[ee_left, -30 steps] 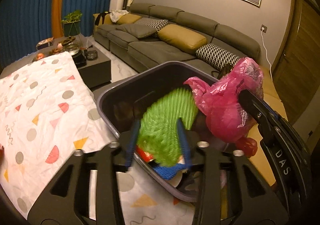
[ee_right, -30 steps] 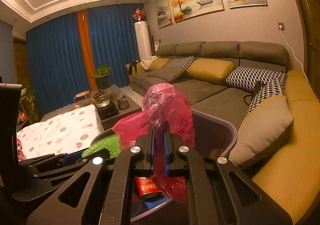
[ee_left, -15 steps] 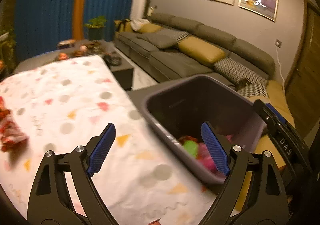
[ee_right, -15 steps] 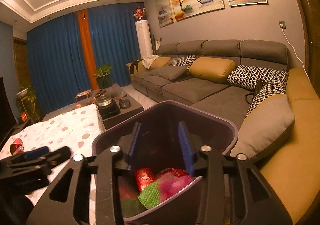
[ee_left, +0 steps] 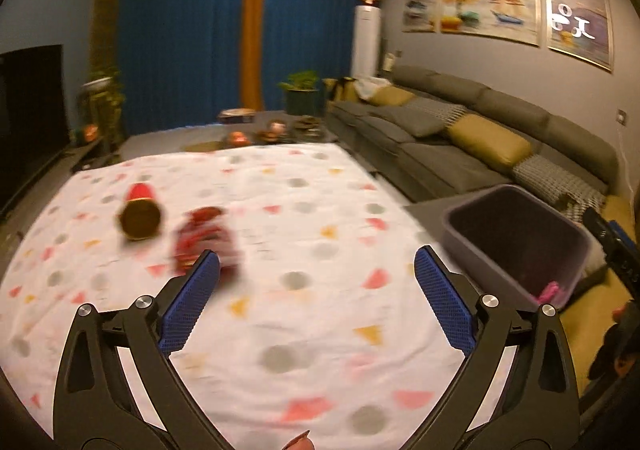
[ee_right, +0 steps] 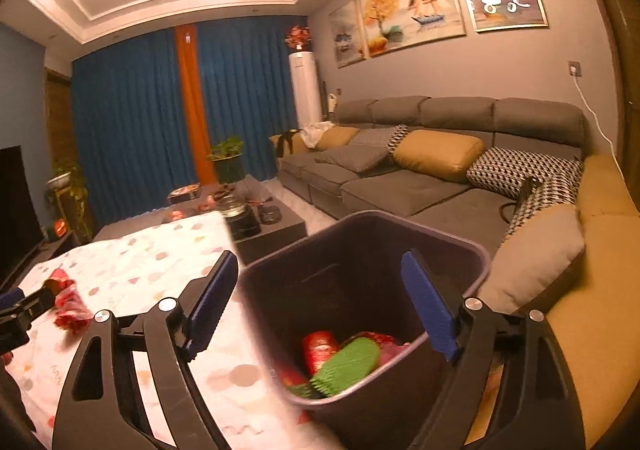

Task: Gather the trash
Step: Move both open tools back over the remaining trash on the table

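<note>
Bin (ee_right: 476, 262) holds several pieces. Can (ee_left: 140, 213) and red wrapper (ee_left: 206, 238) remain on table (ee_left: 320, 330). Left tool (ee_left: 316, 290) and right tool (ee_right: 320, 290): wide, empty.

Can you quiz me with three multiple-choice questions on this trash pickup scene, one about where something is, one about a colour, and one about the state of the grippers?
1. Where does the red wrapper lie?
A. on the patterned tablecloth
B. on the sofa
C. inside the bin

2. What colour is the ridged piece of trash lying in the bin?
A. blue
B. green
C. white

3. How do the left gripper and right gripper stand?
A. both shut on trash
B. left shut, right open
C. both open and empty

Answers:
1. A, since the left wrist view shows it on the cloth just ahead of the left finger, beside a red can.
2. B, since the right wrist view shows a green ridged piece next to a red can in the bin.
3. C, since each view shows blue pads spread wide with nothing between them.
</note>
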`<state>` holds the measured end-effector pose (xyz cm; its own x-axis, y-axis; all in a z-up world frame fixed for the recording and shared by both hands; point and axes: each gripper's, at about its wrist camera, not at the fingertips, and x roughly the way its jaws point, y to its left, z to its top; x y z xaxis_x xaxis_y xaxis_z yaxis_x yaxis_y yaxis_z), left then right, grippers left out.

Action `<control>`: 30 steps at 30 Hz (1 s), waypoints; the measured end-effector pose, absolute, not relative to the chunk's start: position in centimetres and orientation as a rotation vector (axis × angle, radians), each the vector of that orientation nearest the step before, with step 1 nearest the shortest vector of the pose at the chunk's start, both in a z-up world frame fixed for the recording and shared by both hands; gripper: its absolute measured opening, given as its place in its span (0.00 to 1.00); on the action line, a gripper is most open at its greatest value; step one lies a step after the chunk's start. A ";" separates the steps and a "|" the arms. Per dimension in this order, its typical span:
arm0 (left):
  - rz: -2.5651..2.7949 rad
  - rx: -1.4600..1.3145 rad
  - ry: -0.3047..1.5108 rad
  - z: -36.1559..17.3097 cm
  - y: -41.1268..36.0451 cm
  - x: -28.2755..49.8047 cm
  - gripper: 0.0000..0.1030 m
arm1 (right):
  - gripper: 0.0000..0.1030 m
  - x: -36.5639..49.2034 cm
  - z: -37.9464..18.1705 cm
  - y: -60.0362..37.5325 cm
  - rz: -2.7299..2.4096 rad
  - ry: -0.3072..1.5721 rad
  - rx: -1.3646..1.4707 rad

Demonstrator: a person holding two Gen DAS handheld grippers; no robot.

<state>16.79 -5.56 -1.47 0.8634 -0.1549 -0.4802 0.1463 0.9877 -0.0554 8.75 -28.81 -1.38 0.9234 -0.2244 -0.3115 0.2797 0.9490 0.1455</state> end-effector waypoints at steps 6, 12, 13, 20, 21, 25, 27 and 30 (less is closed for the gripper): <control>-0.014 -0.017 0.479 -0.7 0.4 15.1 0.94 | 0.81 9.2 -0.6 -24.2 -0.163 0.299 0.161; 0.099 -0.034 0.468 -0.6 5.8 14.0 0.94 | 0.81 10.5 -0.4 -19.5 -0.069 0.323 0.138; 0.115 -0.040 0.466 -0.6 6.8 13.9 0.94 | 0.81 10.8 -0.4 -18.6 -0.052 0.328 0.129; 0.202 -0.069 0.452 -0.3 11.6 14.1 0.94 | 0.81 13.2 -0.7 -13.1 0.052 0.362 0.083; 0.214 -0.068 0.452 -0.3 12.2 14.2 0.94 | 0.81 13.5 -0.7 -12.3 0.068 0.368 0.081; 0.267 -0.064 0.446 -0.1 14.6 14.9 0.94 | 0.81 15.5 -1.4 -9.0 0.137 0.404 0.085; 0.284 -0.065 0.439 -0.1 15.5 15.4 0.94 | 0.81 16.8 -1.7 -7.1 0.170 0.423 0.075; 0.289 -0.068 0.439 -0.3 16.5 16.3 0.94 | 0.81 18.7 -2.3 -4.5 0.206 0.448 0.056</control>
